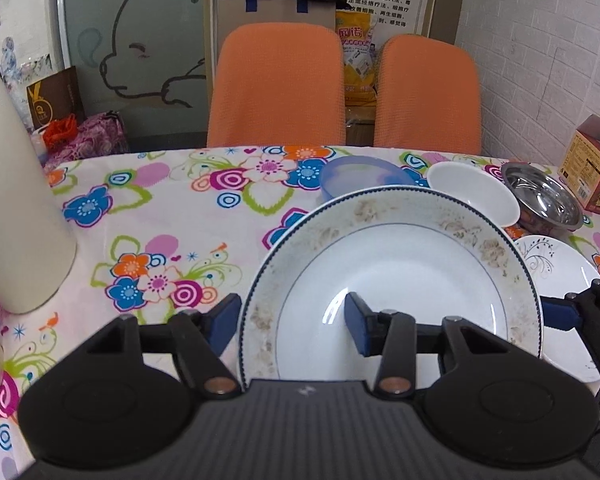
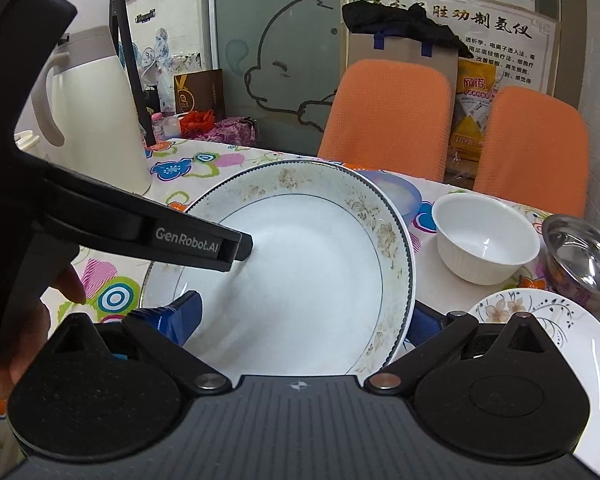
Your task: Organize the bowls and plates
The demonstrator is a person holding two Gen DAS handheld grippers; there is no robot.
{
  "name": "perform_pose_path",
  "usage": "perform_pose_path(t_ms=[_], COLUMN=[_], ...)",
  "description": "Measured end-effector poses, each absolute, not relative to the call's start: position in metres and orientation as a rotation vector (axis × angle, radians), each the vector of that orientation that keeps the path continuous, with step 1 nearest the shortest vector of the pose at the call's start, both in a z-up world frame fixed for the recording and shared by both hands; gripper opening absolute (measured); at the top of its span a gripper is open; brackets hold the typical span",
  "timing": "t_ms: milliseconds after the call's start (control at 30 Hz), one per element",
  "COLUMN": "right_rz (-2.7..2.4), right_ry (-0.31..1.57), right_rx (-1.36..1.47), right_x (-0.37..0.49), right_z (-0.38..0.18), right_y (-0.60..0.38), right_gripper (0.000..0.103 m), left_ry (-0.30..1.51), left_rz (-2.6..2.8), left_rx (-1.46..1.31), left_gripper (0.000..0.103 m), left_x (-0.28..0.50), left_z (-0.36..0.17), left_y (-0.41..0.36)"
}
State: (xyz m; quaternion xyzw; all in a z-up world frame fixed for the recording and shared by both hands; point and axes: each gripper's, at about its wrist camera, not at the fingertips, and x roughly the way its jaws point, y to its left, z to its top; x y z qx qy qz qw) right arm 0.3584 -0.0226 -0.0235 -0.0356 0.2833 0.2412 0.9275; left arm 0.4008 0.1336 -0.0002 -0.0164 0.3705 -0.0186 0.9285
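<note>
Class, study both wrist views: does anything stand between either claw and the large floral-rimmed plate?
Nothing visible does. The left claw straddles the large plate's left rim, one finger outside and one in the well. The right claw straddles its right rim. Whether either actually pinches the rim cannot be told. The white bowl and steel bowl sit off to the right.

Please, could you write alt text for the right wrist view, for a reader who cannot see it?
A large white deep plate with a faded floral rim sits tilted between the fingers of the right hand-held gripper, while the left hand-held gripper reaches in over its rim. Behind stand a white ribbed bowl and a shiny steel bowl.
</note>
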Motion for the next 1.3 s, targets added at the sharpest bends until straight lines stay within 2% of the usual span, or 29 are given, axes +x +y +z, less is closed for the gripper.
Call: perform_pose_path(t_ms=[333, 433, 700, 733, 800, 833, 1067, 1300], right_rz=[0.490, 0.507, 0.553, 0.547, 0.542, 0.543, 0.544, 0.591], right_ry=[0.688, 0.693, 0.691, 0.688, 0.686, 0.686, 0.731, 0.755], right_rx=[0.010, 0.007, -0.002, -0.004, 0.000, 0.007, 0.029, 0.033], right_x=[0.375, 0.376, 0.372, 0.373, 0.376, 0.378, 0.384, 0.376], right_z=[-0.042, -0.043, -0.049, -0.049, -0.048, -0.048, -0.057, -0.059], right_y=[-0.023, -0.019, -0.010, -0.011, -0.014, -0.016, -0.022, -0.013], right_gripper=[0.091, 0.090, 0.088, 0.088, 0.088, 0.088, 0.089, 0.089], left_ry=[0.813, 0.813, 0.741, 0.733, 0.725, 0.725, 0.817, 0.874], left_rz=[-0.045, -0.139, -0.120, -0.101, -0.054, -0.032, 0.003, -0.130], left_rx=[-0.062, -0.108, -0.047, -0.056, -0.072, -0.081, -0.141, -0.242], left_gripper=[0.045, 0.040, 0.041, 0.042, 0.063, 0.066, 0.066, 0.066], left_x=[0.405, 0.404, 0.395, 0.396, 0.398, 0.399, 0.396, 0.394], left_z=[-0.013, -0.009, 0.006, 0.007, 0.008, 0.007, -0.018, -0.039], left_y=[0.136, 0.135, 0.128, 0.134, 0.151, 0.160, 0.209, 0.201])
